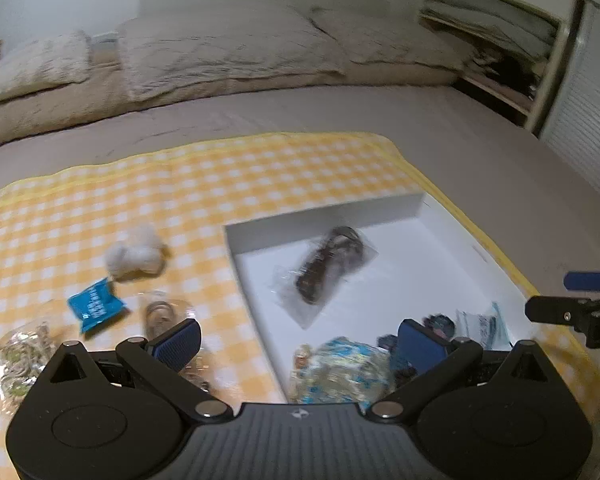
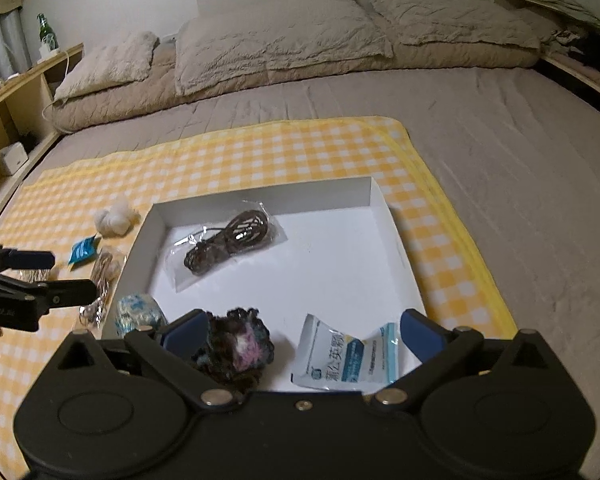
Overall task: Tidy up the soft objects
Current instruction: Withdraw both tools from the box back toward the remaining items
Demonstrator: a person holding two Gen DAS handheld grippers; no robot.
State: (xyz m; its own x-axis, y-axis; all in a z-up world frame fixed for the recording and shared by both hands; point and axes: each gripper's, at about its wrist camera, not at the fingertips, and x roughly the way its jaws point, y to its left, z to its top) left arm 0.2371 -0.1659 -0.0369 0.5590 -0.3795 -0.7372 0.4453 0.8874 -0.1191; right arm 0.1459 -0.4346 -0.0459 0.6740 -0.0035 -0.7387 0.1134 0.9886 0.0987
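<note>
Both tongs, left (image 1: 300, 344) and right (image 2: 300, 336), gape wide and empty over the white tray (image 2: 400, 248), which already gathers 4 soft objects; a cotton puff (image 2: 114, 216) lies just left of it, apparently awaiting collection.

Left view blurred; blue yarn ball (image 1: 340, 368) partly behind hand-held gripper.
</note>
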